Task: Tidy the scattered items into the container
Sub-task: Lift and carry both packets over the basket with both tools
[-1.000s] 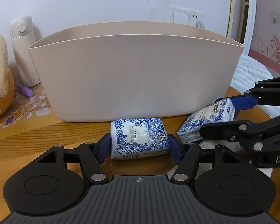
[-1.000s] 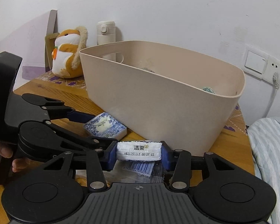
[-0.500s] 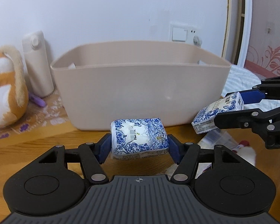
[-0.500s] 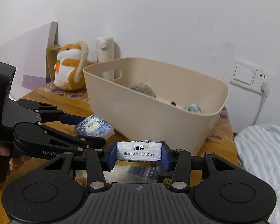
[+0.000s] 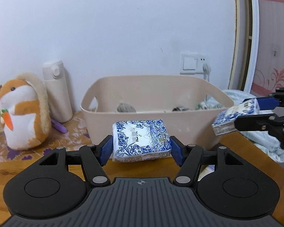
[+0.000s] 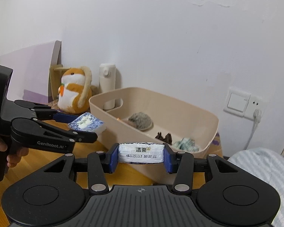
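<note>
My left gripper (image 5: 141, 149) is shut on a blue-and-white tissue pack (image 5: 141, 141), held in the air in front of the beige bin (image 5: 157, 94). My right gripper (image 6: 141, 156) is shut on a second tissue pack (image 6: 141, 153), held above the bin's (image 6: 179, 102) near wall. Each gripper shows in the other's view: the right one with its pack (image 5: 234, 120) at the right, the left one with its pack (image 6: 87, 123) at the left. The bin holds a grey fuzzy lump (image 6: 141, 121), a dark item (image 6: 163, 137) and a crumpled greenish item (image 6: 186, 143).
A plush hamster with a carrot (image 5: 21, 111) and a cream thermos bottle (image 5: 56, 92) stand left of the bin on the wooden table (image 5: 28, 168). A purple object (image 5: 58, 126) lies by the bottle. A wall socket (image 6: 242, 104) and striped bedding (image 6: 261, 170) are at the right.
Both grippers have risen with their tissue packs, from table level in front of the bin to above its rim height. The bin's inside now shows.
</note>
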`<action>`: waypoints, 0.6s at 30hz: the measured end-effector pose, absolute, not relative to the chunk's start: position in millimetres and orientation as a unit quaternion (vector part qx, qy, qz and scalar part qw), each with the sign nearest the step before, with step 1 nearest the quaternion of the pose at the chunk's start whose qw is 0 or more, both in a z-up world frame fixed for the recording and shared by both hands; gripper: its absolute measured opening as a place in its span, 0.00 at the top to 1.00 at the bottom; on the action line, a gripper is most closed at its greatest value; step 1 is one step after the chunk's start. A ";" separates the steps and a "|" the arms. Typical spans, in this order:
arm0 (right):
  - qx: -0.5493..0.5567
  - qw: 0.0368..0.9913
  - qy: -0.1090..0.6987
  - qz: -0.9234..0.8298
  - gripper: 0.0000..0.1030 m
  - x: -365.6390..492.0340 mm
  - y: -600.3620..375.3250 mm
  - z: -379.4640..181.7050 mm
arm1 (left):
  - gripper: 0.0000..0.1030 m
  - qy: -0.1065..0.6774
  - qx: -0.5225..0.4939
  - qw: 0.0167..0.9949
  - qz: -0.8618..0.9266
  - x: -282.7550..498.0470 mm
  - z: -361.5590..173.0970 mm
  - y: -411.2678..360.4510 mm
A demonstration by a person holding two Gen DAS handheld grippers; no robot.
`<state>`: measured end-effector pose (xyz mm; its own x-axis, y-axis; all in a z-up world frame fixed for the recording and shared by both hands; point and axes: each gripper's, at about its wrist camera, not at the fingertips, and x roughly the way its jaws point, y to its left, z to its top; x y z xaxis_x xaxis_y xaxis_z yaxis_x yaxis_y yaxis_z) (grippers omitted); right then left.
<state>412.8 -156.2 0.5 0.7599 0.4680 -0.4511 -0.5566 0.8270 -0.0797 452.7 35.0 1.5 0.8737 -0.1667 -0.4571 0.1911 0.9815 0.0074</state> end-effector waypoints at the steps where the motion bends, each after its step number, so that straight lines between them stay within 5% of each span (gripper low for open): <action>1: -0.103 0.933 0.209 0.274 0.58 412.8 -157.2 2.9 | 0.38 0.231 0.028 0.968 -0.091 452.9 3.9 35.6; 18: -0.014 0.965 0.162 0.207 0.58 436.8 -178.2 25.8 | 0.38 0.188 0.035 0.980 -0.060 481.2 39.1 34.3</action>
<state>436.8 -178.2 25.8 0.8618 0.3942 -0.3192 -0.4035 0.9141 0.0393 481.2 34.3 39.1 0.9225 -0.1040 -0.3717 0.1302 0.9904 0.0459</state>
